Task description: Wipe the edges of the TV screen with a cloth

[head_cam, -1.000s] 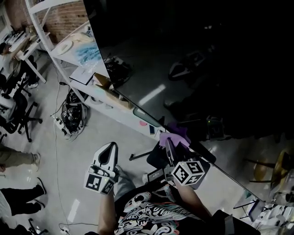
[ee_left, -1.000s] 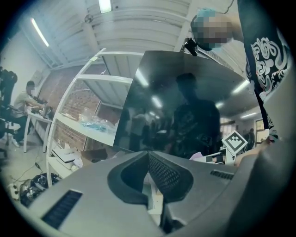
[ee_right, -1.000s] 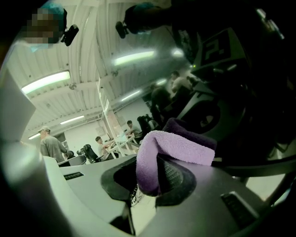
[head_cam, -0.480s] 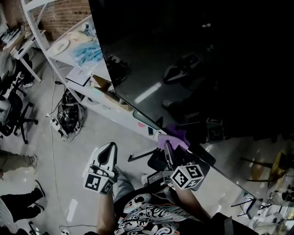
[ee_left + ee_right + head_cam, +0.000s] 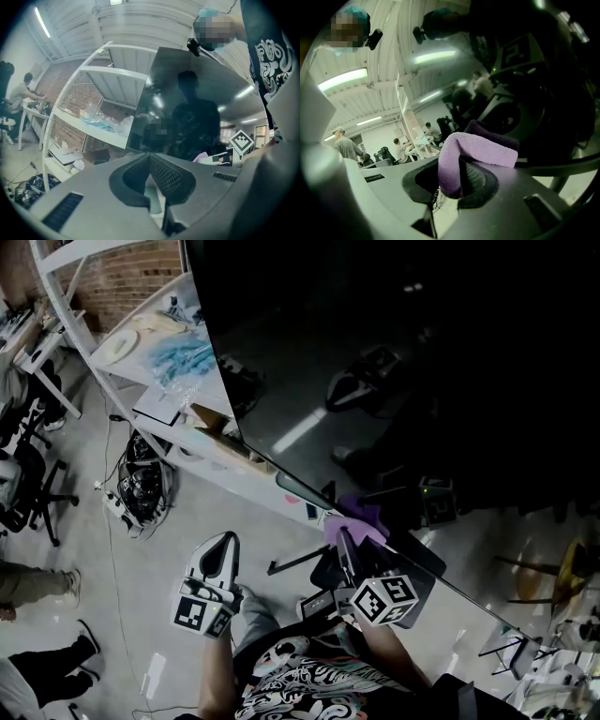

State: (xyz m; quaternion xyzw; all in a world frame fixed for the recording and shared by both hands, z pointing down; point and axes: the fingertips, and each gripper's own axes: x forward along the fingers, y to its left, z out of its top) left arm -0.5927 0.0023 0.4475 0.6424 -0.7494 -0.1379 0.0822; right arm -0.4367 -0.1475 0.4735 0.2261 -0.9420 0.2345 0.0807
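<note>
A large dark TV screen [image 5: 394,362] fills the upper right of the head view and reflects the room. My right gripper [image 5: 345,538] is shut on a purple cloth [image 5: 354,517], which rests against the screen's lower edge [image 5: 281,486]. In the right gripper view the purple cloth [image 5: 464,154] is folded over the tips of the jaws, right at the glass [image 5: 534,93]. My left gripper [image 5: 221,552] hangs lower left, away from the screen, shut with nothing in it. The left gripper view looks at the screen [image 5: 192,112] and its left edge.
A white shelf rack [image 5: 141,352] with blue plastic wrap and boxes stands left of the TV. Cables and a power strip [image 5: 136,488] lie on the floor below it. Office chairs [image 5: 28,484] and a person's legs [image 5: 33,582] are at far left. A black stand foot [image 5: 300,561] lies under the screen.
The view has shifted a little, so the shelf and floor clutter sit further right in frame. Both grippers keep the same pose, the cloth still at the screen's lower edge.
</note>
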